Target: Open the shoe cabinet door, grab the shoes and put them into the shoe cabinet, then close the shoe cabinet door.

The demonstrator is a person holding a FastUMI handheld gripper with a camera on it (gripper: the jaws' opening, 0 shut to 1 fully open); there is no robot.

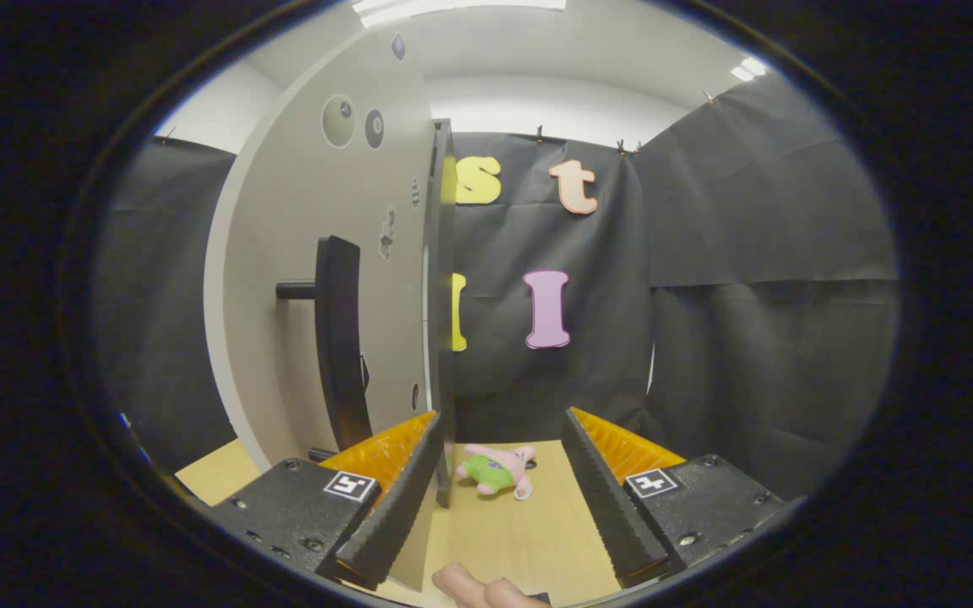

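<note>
Gripper view, nearest stuff first: a couple of my fingertips (pixel 486 591) poke in right under the tool (pixel 499 498), probably just how I'm holding the rig. The tool's two fingers are spread wide, nothing clamped between them. The free edge of the cabinet door (pixel 440 338) sits just inside the left finger, looks like it's touching or very nearly touching the inner pad, can't say for sure. The right finger is well clear of it. So I'm not gripping the door, more like nudging it along by its edge, I reckon, which makes sense for swinging it open.

Just ahead between the fingers on the wooden surface (pixel 529 540) lies a small pink plush toy (pixel 497 469) with a green middle, on its side. No idea why it's there, it isn't part of the job as far as I can tell.

Left of the edge is the door's pale face with a long dark handle (pixel 339 338) standing upright on a short peg, beyond the left finger and untouched. Door seems partly swung, edge-on to me.

I can't spot the shoes from here, so they've yet to be grabbed, I'd guess. Beyond everything hangs the black cloth wall (pixel 748 295).
</note>
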